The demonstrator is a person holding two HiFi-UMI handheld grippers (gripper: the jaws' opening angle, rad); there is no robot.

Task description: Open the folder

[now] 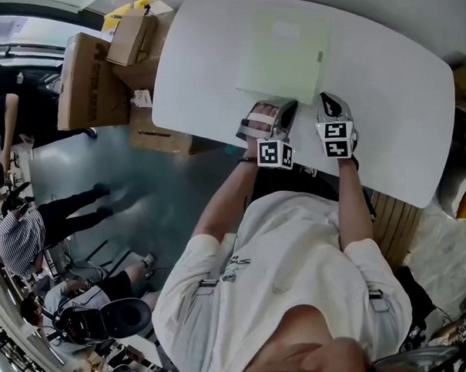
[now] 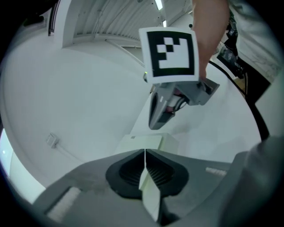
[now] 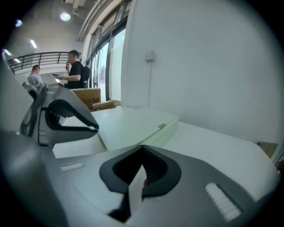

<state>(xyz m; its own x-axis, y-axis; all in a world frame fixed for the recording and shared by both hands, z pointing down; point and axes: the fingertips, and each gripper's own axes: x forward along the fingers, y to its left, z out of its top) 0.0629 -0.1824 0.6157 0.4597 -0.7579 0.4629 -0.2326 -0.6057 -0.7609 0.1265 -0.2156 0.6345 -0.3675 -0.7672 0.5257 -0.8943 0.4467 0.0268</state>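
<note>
Head view: flat pale-green rectangular folder (image 1: pixel 281 52), closed, on smooth white oval table (image 1: pixel 392 128); left gripper (image 1: pixel 282 108) and right gripper (image 1: pixel 326 100) claws pressed together.

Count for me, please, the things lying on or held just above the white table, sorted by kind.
pale green flat folder: 1
grey hand-held two-jaw grippers with marker cubes: 2 (left gripper, right gripper)
Total: 3
</note>
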